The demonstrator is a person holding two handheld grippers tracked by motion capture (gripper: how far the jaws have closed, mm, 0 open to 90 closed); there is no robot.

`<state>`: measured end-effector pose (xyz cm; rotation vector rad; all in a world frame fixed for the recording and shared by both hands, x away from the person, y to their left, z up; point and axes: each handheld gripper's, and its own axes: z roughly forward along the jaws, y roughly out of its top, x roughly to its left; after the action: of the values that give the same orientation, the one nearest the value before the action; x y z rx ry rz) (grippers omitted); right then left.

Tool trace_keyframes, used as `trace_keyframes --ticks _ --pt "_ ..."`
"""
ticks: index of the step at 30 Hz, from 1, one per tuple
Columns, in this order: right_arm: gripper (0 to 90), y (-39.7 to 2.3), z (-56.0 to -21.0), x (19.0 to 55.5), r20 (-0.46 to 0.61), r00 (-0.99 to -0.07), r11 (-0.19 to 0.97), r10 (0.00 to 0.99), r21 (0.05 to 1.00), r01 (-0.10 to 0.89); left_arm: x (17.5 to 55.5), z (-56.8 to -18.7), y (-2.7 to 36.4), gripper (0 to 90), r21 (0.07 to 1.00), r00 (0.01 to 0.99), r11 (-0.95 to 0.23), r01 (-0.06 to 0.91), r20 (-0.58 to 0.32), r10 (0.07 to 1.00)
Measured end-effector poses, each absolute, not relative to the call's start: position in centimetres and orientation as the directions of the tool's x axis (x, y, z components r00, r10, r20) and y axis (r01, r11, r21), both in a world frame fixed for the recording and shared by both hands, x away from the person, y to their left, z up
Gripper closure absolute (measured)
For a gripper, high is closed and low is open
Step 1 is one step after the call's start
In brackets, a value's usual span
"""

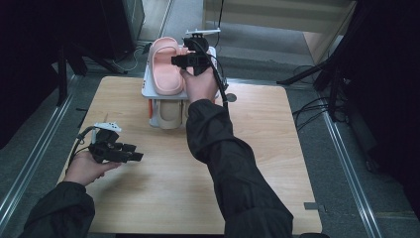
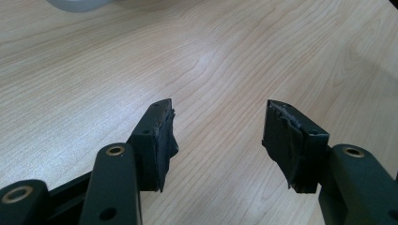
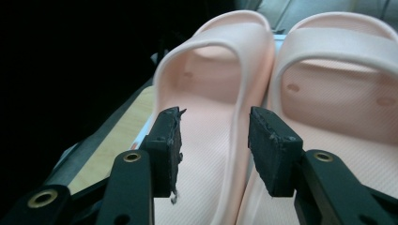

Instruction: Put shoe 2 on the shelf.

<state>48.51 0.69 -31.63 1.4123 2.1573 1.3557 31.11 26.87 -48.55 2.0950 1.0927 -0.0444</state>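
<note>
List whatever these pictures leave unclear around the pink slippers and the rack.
- Second pink rubber slipper: in the high view, hidden behind the right gripper and hand.
- White two-tier rack: lower shelf contents shadowed and blocked by the sleeve in the high view.
- Left-hand pink rubber slipper: whether the fingers touch its side wall is unclear in the right gripper view.
</note>
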Motion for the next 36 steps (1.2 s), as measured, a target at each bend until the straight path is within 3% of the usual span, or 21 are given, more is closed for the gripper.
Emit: trace_keyframes --ticks 14,22,36 --pt "55.1 -1.9 -32.3 42.7 0.249 -0.660 0.210 0.709 0.818 0.535 31.0 -48.6 27.2 42.5 0.606 0.610 -0.326 0.726 -0.348 0.711" --pt "52.7 -2.7 -33.9 39.8 0.269 -0.725 0.288 0.634 0.788 0.544 31.0 -48.7 27.0 42.5 0.601 0.607 -0.329 0.729 -0.345 0.716" --pt "52.7 -5.5 -37.3 35.9 0.222 -0.799 0.353 0.558 0.809 0.471 30.9 -48.9 26.3 42.2 0.598 0.614 -0.342 0.725 -0.337 0.714"
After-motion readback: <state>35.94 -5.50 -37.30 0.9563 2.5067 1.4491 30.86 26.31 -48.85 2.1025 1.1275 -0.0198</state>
